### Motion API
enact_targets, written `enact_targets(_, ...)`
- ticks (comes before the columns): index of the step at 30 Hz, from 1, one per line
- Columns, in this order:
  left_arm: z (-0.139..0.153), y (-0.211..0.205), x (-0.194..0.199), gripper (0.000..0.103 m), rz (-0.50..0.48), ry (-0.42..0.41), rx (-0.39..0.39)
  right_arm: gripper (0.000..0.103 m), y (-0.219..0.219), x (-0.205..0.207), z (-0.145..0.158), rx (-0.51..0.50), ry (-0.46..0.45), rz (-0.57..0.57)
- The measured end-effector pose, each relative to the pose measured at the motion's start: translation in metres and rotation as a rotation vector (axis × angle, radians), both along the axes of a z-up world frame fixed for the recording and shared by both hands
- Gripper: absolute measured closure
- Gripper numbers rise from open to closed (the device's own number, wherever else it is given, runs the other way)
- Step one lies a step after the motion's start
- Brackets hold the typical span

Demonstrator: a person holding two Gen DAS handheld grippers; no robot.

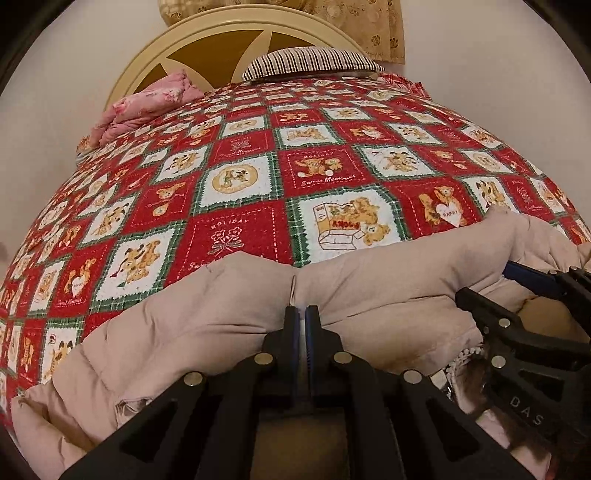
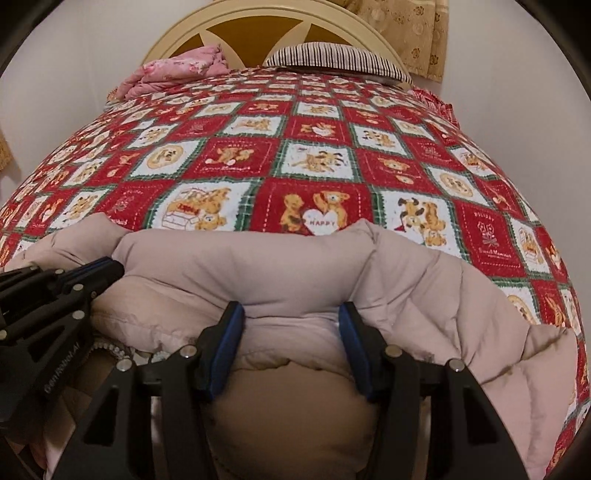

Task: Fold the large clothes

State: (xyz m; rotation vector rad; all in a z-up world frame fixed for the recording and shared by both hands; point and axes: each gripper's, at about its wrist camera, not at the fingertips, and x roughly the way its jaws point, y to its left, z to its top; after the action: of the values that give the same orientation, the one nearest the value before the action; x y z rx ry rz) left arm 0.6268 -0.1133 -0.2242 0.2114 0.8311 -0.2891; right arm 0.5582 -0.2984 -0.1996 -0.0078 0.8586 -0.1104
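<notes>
Pale pink puffer coat (image 1: 369,291) lies bunched at the near edge of the bed, on a red teddy-bear quilt (image 1: 258,177). Left gripper (image 1: 304,314) pressed together, pinching a thin fold of the coat's edge. Right gripper (image 2: 291,325) half spread around a thick padded roll of coat; pads seem to press it, though contact is hard to confirm. Striped pillow (image 2: 340,59) at the headboard.

The padded coat (image 2: 295,273) runs off the lower edges of both views – its full shape cannot be told; the fingers (image 2: 229,343) cover part of it, and the curtain (image 2: 410,33) is cut off at the top
</notes>
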Motion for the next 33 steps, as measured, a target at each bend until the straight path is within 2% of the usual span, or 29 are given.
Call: enact_targets(33,-0.001,-0.0034,0.0046,0.099,0.007,0.015,0.004,0.045,0.0047,0.0055,-0.0036,-0.032,0.011,0.002)
